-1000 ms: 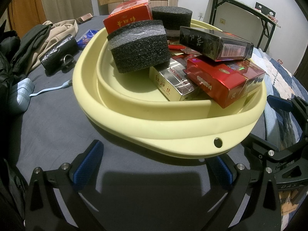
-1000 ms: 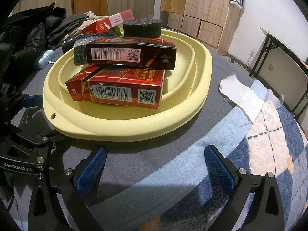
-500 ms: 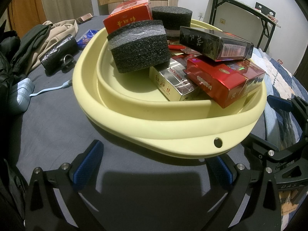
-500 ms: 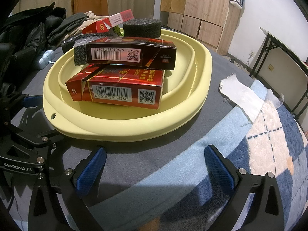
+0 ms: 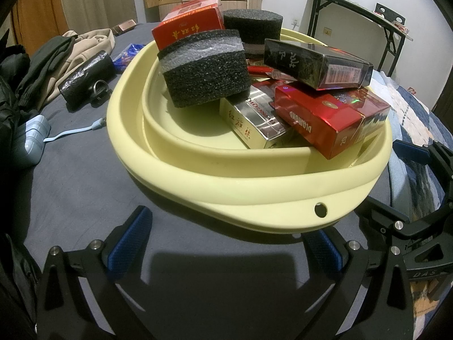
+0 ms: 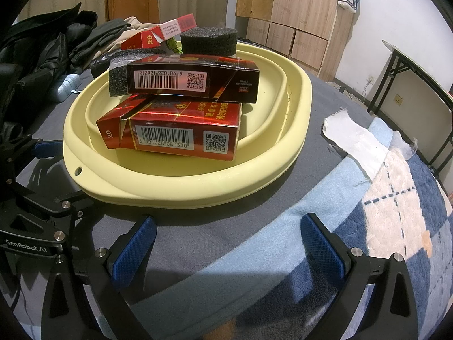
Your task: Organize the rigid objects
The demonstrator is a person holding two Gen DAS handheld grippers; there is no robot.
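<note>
Left wrist view: the left gripper (image 5: 226,243) hovers with jaws wide apart and empty, just short of the near rim of the yellow basin (image 5: 254,181), which sits on the bed's grey cover (image 5: 70,175). Inside the basin lie a foam block (image 5: 205,69), a second foam block (image 5: 252,32) behind it, a silver box (image 5: 254,119), a red box (image 5: 325,113) overhanging the right rim, a black box (image 5: 314,63) stacked on it, and another red box (image 5: 187,24) at the far edge. The right gripper's frame shows at the right border. Right wrist view: the right gripper (image 6: 230,245) also has jaws apart and empty, near the basin (image 6: 198,182); here the black box (image 6: 192,80) rests across the red box (image 6: 175,130). Risk: the stack appears loosely balanced, so a nudge to the rim or to the lower box could slide the black box off or tip the overhanging box onto the bed. Compared with one second earlier, nothing has visibly moved in either view.
</note>
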